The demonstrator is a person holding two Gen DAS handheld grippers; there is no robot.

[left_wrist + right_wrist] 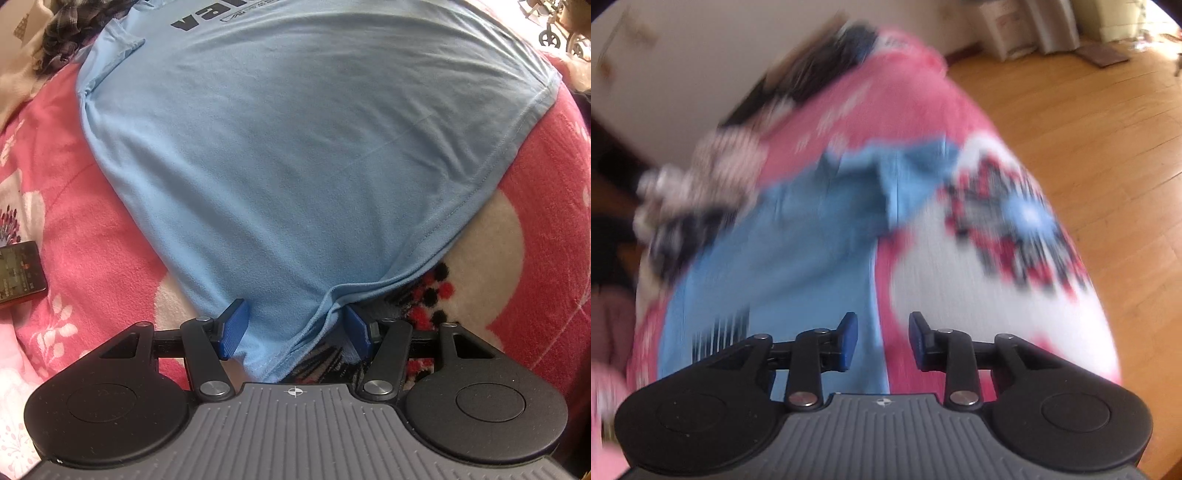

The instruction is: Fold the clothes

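A light blue T-shirt [280,147] with dark lettering lies spread flat on a pink patterned blanket [92,240]. My left gripper [295,330] points down at the shirt's near corner. Its blue pads [232,328] stand well apart, and the hemmed corner lies loosely between them without being pinched. In the blurred right wrist view, the right gripper [882,339] is open over the blanket [960,280]. The edge of the blue shirt [798,258] shows below its left finger, and nothing is held between its pads.
A phone [20,273] lies on the blanket at the left edge. Dark plaid clothing [70,29] is bunched beyond the shirt's sleeve. A blurred heap of other clothes [701,177] sits at the left. Wooden floor [1089,129] runs along the bed's right side.
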